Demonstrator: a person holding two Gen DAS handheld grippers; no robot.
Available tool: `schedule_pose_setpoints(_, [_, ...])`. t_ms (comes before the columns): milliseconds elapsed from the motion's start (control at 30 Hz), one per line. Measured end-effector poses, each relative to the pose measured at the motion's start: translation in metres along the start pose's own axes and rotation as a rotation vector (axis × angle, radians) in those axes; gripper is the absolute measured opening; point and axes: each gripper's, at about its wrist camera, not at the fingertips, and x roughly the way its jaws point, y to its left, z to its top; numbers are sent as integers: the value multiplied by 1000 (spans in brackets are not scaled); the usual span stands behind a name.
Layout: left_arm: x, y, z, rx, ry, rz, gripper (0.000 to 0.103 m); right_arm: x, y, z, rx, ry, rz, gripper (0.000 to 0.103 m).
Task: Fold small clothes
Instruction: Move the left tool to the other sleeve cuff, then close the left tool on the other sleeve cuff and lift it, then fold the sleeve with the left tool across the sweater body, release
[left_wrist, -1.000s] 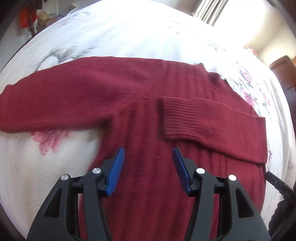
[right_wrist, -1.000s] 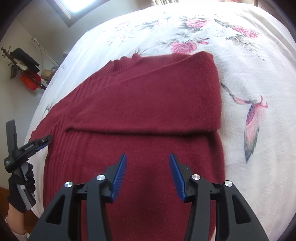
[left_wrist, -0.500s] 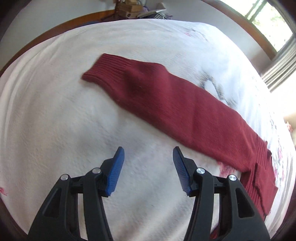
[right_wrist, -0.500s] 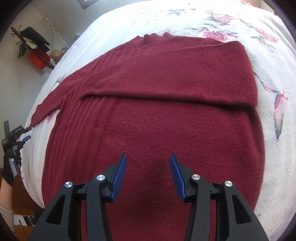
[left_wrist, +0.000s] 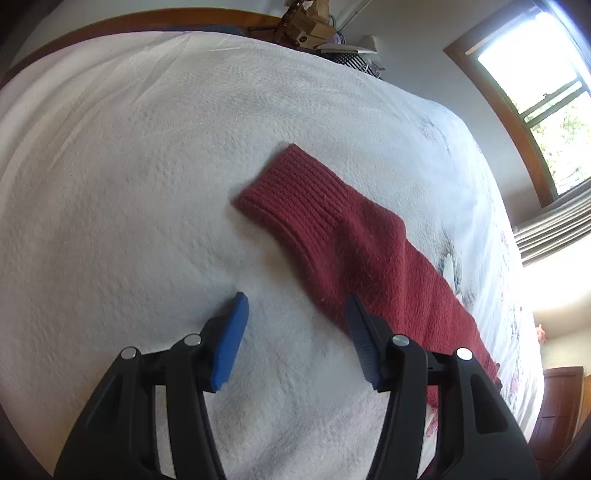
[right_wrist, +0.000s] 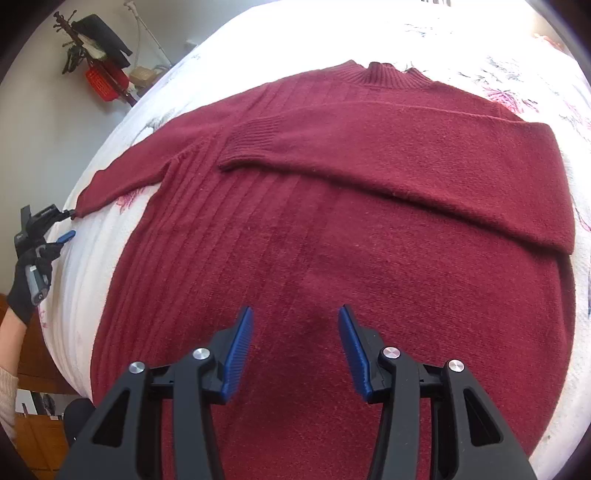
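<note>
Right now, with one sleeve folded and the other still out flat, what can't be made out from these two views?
- Sweater hem: right wrist view, hidden behind the right hand-held gripper and cut by the bottom edge.
- Sweater body: left wrist view, cut off at the right edge; only the outstretched sleeve shows.
- Left hand-held gripper: right wrist view, too small to tell whether it touches the cuff.
- Shelf items: left wrist view, too small to identify.

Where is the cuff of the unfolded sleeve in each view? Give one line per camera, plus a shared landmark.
Left wrist: the ribbed cuff lies centre, slightly right, flat on the white bedspread, ahead of the open left gripper.
Right wrist: the same cuff sits at the far left edge, next to the left gripper.
Shared landmark: the red sweater.
</note>
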Motion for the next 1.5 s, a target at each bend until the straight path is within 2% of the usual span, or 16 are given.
schedule_pose_setpoints(200, [10,6,16,-91,-8,-63,54,18,10,-5,1,31,10,48])
schedule_pose_setpoints(433, [21,-2,28,-75,-17,-61,51,30,-1,-9,44,34,45,50])
schedule_pose_setpoints(533, [23,-5,29,-56,-20,-41,43,30,-4,-11,48,36,57,50])
schedule_pose_setpoints(600, [25,-6,29,-49,-24,-25,33,29,-5,-12,43,37,54,50])
schedule_pose_setpoints(667, [27,-9,28,-32,-30,-6,20,31,-4,-12,39,38,43,50])
schedule_pose_setpoints(700, [28,-9,29,-25,-31,-1,19,32,-3,-12,36,39,38,50])
schedule_pose_setpoints(767, [26,-11,28,-12,-31,-10,10,33,0,-12,29,38,31,51])
schedule_pose_setpoints(833, [24,-18,27,28,-38,0,8,35,2,-11,24,36,28,51])
schedule_pose_setpoints(900, [19,-28,24,66,-60,5,7,37,2,-11,28,35,31,51])
schedule_pose_setpoints(1133, [-1,-78,5,206,-95,-63,6,40,1,-13,32,24,38,52])
schedule_pose_setpoints(1367, [-15,-151,-30,359,-73,-193,6,37,-3,-15,43,16,56,52])
schedule_pose_setpoints(1500, [-14,-190,-60,422,-34,-254,6,34,-8,-15,58,11,82,52])
